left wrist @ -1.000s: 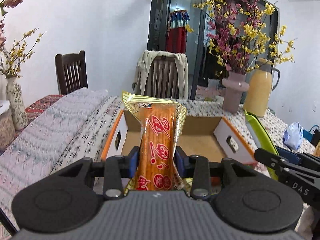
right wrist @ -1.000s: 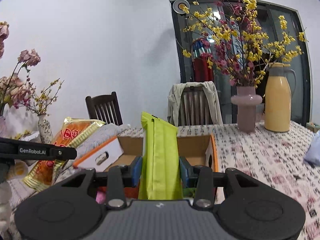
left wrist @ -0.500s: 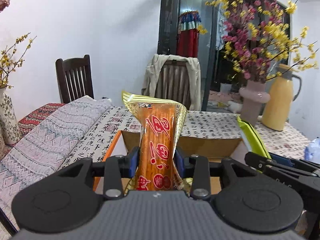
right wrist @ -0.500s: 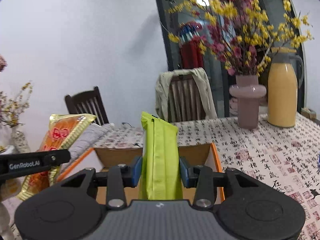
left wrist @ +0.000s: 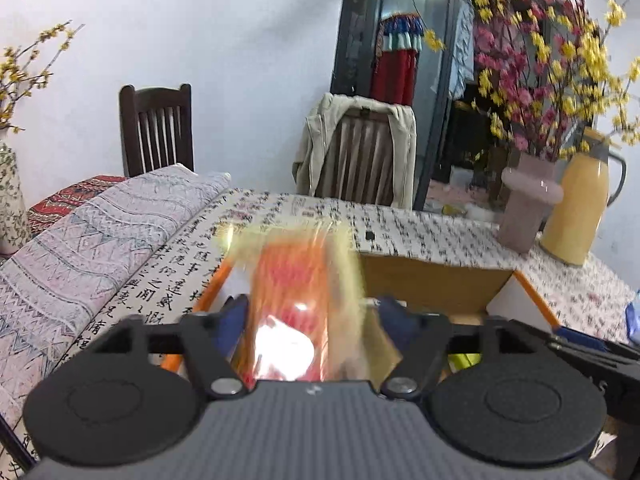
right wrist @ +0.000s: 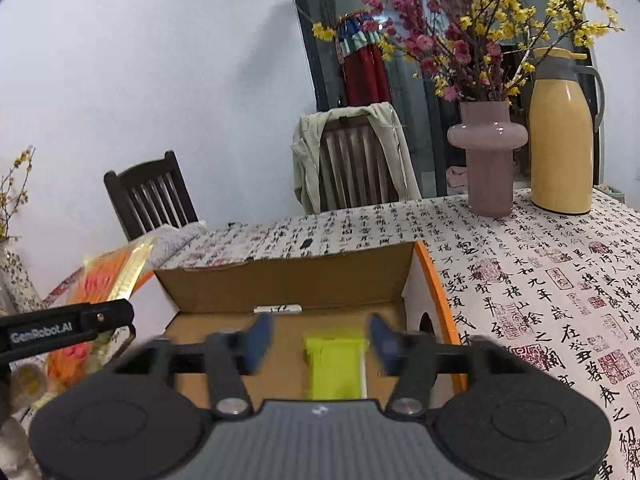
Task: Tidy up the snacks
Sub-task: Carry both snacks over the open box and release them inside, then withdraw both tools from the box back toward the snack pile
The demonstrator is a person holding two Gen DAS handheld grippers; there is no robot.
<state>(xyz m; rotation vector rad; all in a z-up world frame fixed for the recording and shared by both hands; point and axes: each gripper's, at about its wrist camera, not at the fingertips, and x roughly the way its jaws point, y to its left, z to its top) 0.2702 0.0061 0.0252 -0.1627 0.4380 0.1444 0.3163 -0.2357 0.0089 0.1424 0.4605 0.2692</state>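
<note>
Left wrist: the left claw (left wrist: 310,312) gapes wide, the blurred orange pack (left wrist: 298,300) loose between its fingers at 12 o'clock, over the box (left wrist: 436,284). Right wrist: the right claw (right wrist: 318,338) gapes wide; the green pack (right wrist: 336,368) lies in the box (right wrist: 288,280) on the tabletop (right wrist: 540,280).

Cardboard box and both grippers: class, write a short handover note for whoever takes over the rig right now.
Right gripper: open, over the cardboard box; the green packet is in the box, free of the fingers.
Left gripper: jaws spread around the blurred orange snack bag, which seems to be dropping at the box's left edge.
Left: confirm the orange bag is in, then look for more snacks.
</note>
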